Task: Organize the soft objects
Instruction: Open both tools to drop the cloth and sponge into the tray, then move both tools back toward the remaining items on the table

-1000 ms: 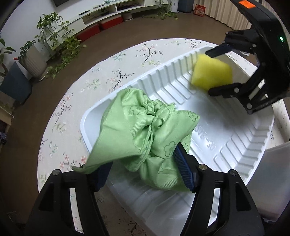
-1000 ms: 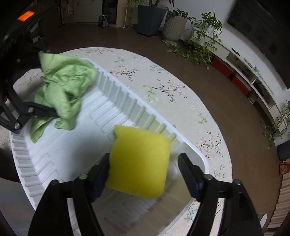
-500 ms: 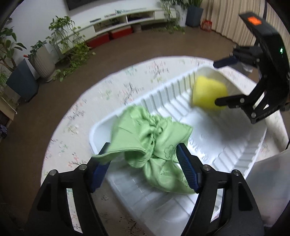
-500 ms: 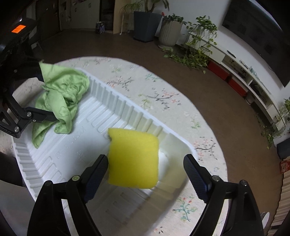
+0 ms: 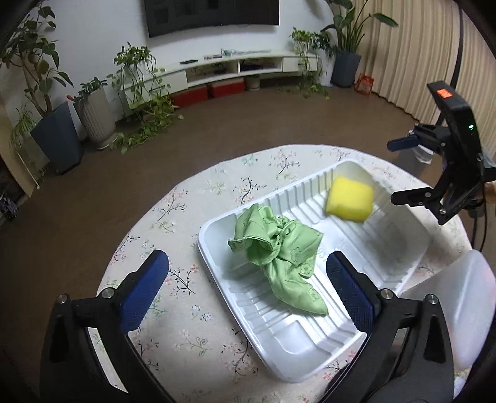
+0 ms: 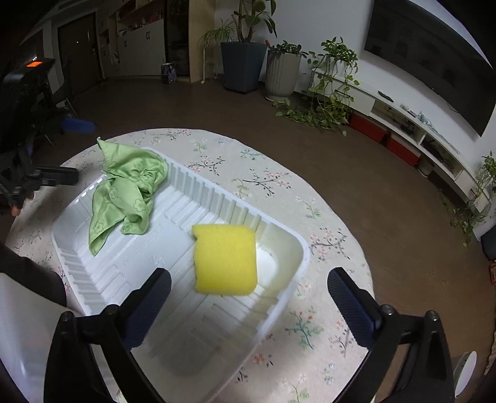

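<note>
The left tool hangs above the table, tilted steeply downward, its blue-padded fingers spread wide after just opening; nothing is pinched between them. The green cloth lies below the gap, crumpled in the near end of the white tray, clear of both pads. The right tool is angled down the same way, its jaws also just opened to full spread and gripping nothing. The yellow sponge rests in the tray below and between its fingers, touching neither.

From the left wrist view the right tool appears at about 3 o'clock, above the tray's far end, with the sponge at about 2 o'clock from the cloth. From the right wrist view the left tool shows at 9 o'clock, dark and partly cut off, and the cloth sits at 10 o'clock from the sponge, one corner draped on the tray's rim.

The tray has ribbed walls and sits on a round table covered with a pale floral cloth. Beyond it, brown floor runs to a white wall with a dark screen above a low white shelf unit. Potted plants stand along the wall, and beige curtains hang at 1 o'clock in the left wrist view.
</note>
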`<state>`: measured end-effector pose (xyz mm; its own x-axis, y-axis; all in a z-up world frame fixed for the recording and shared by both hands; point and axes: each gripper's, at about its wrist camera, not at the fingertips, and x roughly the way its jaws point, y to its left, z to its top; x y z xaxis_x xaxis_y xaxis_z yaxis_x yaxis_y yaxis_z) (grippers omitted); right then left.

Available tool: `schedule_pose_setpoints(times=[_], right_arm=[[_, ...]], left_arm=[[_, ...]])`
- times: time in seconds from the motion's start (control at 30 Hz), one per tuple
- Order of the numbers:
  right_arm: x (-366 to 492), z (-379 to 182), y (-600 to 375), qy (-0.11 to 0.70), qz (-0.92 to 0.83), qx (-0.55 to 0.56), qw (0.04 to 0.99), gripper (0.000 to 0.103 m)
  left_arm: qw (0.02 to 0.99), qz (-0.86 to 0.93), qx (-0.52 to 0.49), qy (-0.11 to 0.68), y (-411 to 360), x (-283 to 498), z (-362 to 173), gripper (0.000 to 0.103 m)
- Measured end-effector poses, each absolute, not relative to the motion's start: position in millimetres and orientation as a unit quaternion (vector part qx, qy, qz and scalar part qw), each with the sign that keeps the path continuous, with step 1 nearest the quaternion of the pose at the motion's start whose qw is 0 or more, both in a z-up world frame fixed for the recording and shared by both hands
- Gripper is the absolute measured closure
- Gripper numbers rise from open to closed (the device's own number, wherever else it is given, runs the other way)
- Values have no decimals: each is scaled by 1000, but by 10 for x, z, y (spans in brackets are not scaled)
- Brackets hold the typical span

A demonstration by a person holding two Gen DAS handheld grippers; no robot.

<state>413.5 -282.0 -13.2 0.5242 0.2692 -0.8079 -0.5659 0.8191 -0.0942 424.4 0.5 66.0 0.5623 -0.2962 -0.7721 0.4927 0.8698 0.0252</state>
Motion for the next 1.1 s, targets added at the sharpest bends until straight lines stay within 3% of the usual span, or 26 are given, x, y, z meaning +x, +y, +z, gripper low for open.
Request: schedule_pose_setpoints(times=[0.43, 0.77, 1.1], right_arm=[[3745, 163, -3266, 391, 209, -141, 885, 0], [2980, 393, -3806, 361, 204, -98, 905, 0], [1945, 185, -3961, 369, 217, -49, 902, 0]], left_arm=[[890, -211, 105, 390, 149, 3789, 770, 0], [906, -218, 36, 362, 493, 2695, 862, 0], [907, -206, -11, 367, 603, 1549, 609, 0]])
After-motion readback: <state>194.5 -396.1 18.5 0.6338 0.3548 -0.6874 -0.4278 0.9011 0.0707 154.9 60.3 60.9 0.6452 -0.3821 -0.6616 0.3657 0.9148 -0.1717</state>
